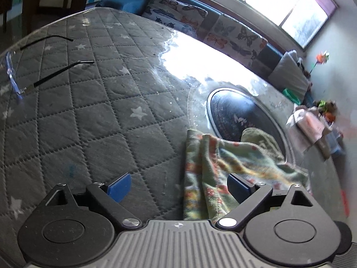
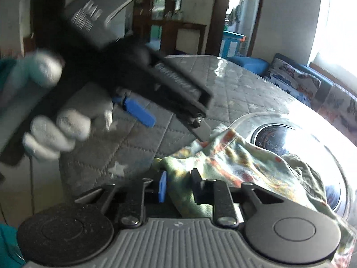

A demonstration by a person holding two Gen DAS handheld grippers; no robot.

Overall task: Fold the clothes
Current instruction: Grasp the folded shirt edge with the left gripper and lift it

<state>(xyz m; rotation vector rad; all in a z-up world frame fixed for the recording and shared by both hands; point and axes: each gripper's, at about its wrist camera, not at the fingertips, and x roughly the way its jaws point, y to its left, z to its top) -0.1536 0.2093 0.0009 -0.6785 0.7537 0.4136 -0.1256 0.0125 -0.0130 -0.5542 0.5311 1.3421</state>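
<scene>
Cloth (image 2: 225, 163) pinched in right tongs (image 2: 178, 187); left tongs (image 1: 178, 187) gape wide.

**Open quilt left, clutter right**

Wide bare stretch of quilted table (image 1: 93, 120) left of the crumpled cloth (image 1: 207, 169). Spectacles (image 1: 44, 67) near far left edge. Round dark plate (image 1: 236, 116) just beyond cloth. Cushions (image 1: 200, 24) along far side.

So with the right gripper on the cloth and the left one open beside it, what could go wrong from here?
1. The right gripper pinches a bunched fold of the floral cloth, so several layers may lift together.
2. The left gripper is open with cloth against only one finger; closing now may miss the edge.
3. The eyeglasses lie on the same quilted cover; a dragged cloth could sweep them.
</scene>
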